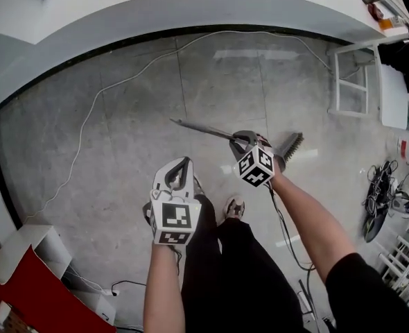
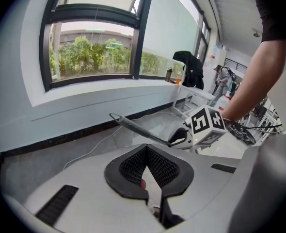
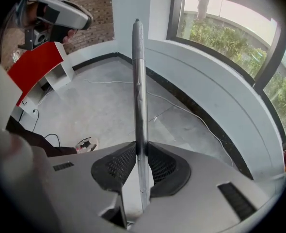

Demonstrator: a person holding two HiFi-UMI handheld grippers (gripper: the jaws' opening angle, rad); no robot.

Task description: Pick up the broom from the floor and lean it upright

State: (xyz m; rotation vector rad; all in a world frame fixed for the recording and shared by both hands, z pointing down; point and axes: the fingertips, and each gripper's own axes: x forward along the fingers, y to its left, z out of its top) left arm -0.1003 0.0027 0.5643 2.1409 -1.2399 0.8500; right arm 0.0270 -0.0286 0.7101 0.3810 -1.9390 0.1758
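The broom (image 1: 206, 130) is slanted over the floor (image 1: 121, 137), its handle pinched between the fingers of the right gripper (image 3: 140, 152). Only the head view shows its bristles (image 1: 292, 146). The left gripper (image 2: 147, 152) has its fingers together, with nothing between them.

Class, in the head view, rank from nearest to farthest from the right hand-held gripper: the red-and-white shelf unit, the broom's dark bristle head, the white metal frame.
1. The broom's dark bristle head, just right of the right hand-held gripper gripping the broom's grey metal handle.
2. The white metal frame, upper right.
3. The red-and-white shelf unit, lower left.
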